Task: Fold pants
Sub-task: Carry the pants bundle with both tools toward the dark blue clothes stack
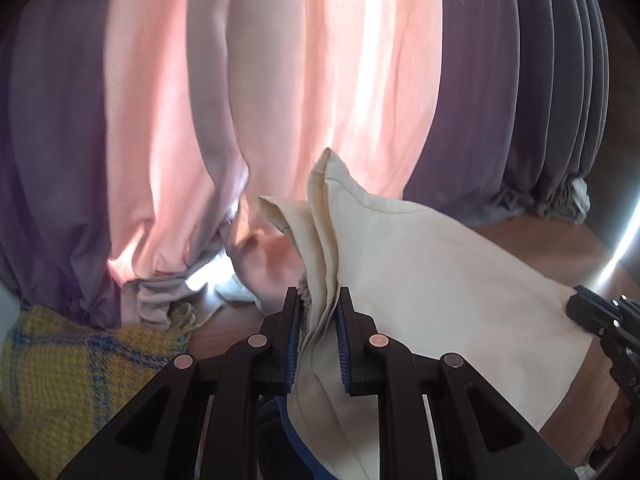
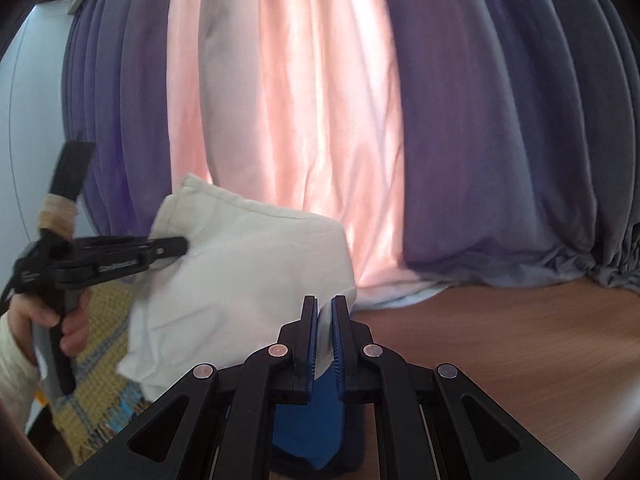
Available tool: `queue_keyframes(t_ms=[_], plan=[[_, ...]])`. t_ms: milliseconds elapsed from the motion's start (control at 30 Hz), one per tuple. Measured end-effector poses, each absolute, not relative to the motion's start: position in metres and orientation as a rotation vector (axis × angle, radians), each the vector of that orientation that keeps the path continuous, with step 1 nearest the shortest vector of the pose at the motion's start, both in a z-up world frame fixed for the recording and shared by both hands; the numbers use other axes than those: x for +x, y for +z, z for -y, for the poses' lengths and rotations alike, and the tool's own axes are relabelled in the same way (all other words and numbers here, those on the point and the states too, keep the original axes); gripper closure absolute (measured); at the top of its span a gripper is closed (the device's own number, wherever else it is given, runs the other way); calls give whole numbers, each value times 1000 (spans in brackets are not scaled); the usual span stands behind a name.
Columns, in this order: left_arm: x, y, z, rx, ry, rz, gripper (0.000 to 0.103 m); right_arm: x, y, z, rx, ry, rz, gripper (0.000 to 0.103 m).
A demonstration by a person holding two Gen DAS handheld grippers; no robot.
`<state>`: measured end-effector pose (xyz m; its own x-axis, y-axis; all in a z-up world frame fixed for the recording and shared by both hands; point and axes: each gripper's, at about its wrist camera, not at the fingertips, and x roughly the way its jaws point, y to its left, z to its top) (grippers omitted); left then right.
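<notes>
Left wrist view: the left gripper (image 1: 319, 320) has its jaws clamped on a bunched, folded edge of the cream pants (image 1: 432, 280). The cloth rises in a peak between the blue pads (image 1: 343, 344) and spreads away to the right, lifted above the brown wooden table (image 1: 560, 240). At the right edge the black body of the right gripper (image 1: 588, 312) meets the far end of the same cloth. A yellow and blue checked woven cloth (image 1: 72, 368) lies at lower left on the table. Pink and purple curtains (image 1: 280, 100) hang behind, gathered where they reach the tabletop.

Right wrist view: the right gripper (image 2: 324, 320) has its jaws nearly together, pinching a thin edge of the pants (image 2: 240, 272); something blue (image 2: 312, 420) shows beneath, between the fingers, though what it is cannot be told. The pants stretch left to the left gripper (image 2: 176, 246), whose tip is closed on the opposite edge, held by a hand (image 2: 60, 320) in a cream sleeve. The woven cloth (image 2: 96, 400) sits below it. The table (image 2: 500, 340) spreads to the right, the curtains (image 2: 480, 140) behind.
</notes>
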<state>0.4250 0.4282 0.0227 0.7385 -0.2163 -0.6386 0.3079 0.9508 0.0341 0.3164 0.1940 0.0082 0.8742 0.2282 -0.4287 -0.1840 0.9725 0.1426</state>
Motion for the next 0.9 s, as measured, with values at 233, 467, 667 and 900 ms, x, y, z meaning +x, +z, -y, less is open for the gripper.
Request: queue_keyframes(t_ms=[233, 467, 667, 900], plan=[[437, 4, -423, 192, -305, -723, 85, 320, -20, -200, 134, 175, -537, 95], [435, -1, -420, 238, -306, -744, 83, 315, -38, -202, 156, 152, -609, 94], [436, -4, -423, 265, -251, -769, 71, 313, -52, -205, 180, 125, -699, 94], [432, -1, -430, 291, -184, -756, 54, 312, -61, -206, 175, 63, -767, 93]])
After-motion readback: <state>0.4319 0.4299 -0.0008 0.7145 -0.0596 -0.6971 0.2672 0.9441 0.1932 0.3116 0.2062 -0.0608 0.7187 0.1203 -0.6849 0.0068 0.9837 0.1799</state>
